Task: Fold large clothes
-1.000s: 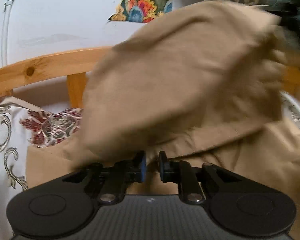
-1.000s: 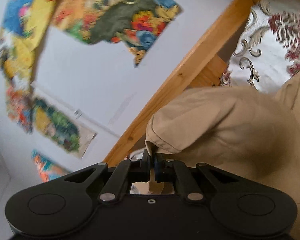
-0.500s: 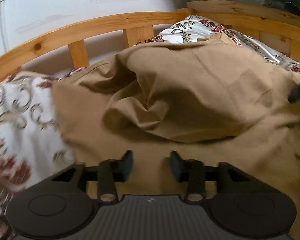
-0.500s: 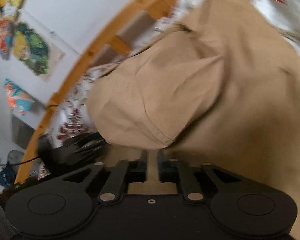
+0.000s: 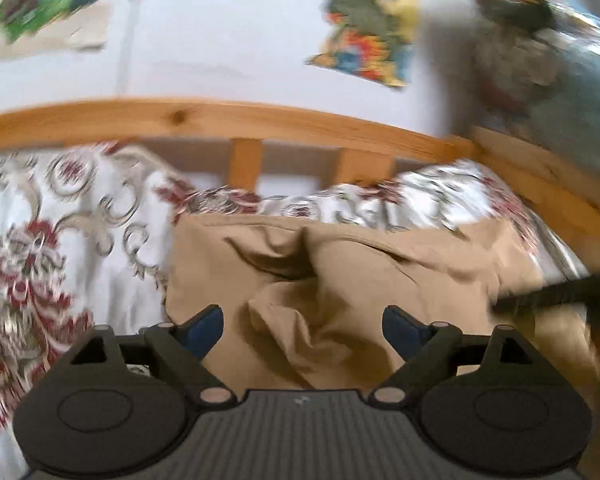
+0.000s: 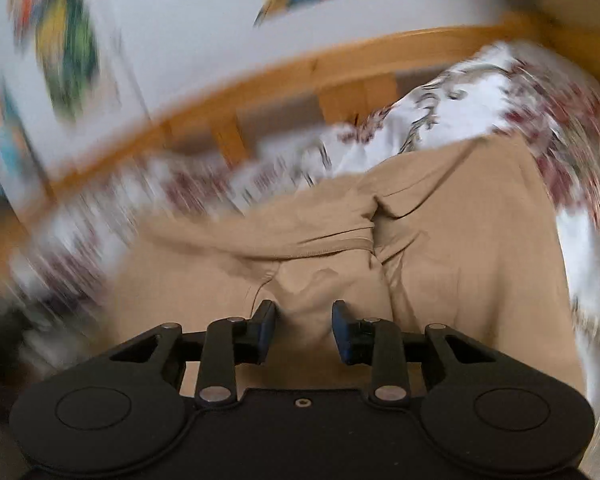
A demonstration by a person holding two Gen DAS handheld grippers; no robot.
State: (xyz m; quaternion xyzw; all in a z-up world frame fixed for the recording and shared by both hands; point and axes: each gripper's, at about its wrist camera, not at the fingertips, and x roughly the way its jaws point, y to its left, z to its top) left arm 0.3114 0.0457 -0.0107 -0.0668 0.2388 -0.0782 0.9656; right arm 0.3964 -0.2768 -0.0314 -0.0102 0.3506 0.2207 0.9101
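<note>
A floral bedspread (image 5: 60, 240) carries the tan garment (image 5: 340, 280), rumpled. Left gripper (image 5: 302, 326) and right gripper (image 6: 303, 330) hover over it, jaws opening, apparently gripping nothing.

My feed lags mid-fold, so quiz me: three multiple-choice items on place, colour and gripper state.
1. The tan cloth garment lies on:
A. a floral-patterned bedspread
B. a bare floor
C. a desk

2. The bed's rail is:
A. white metal
B. orange-brown wood
C. black plastic

3. The left gripper is:
A. clamped on cloth
B. opening, nothing pinched
C. out of view

Answers: 1 A, bedspread shows around the garment. 2 B, knotted wood with slats. 3 B, blue-padded fingers stand wide apart, clear of the cloth.
</note>
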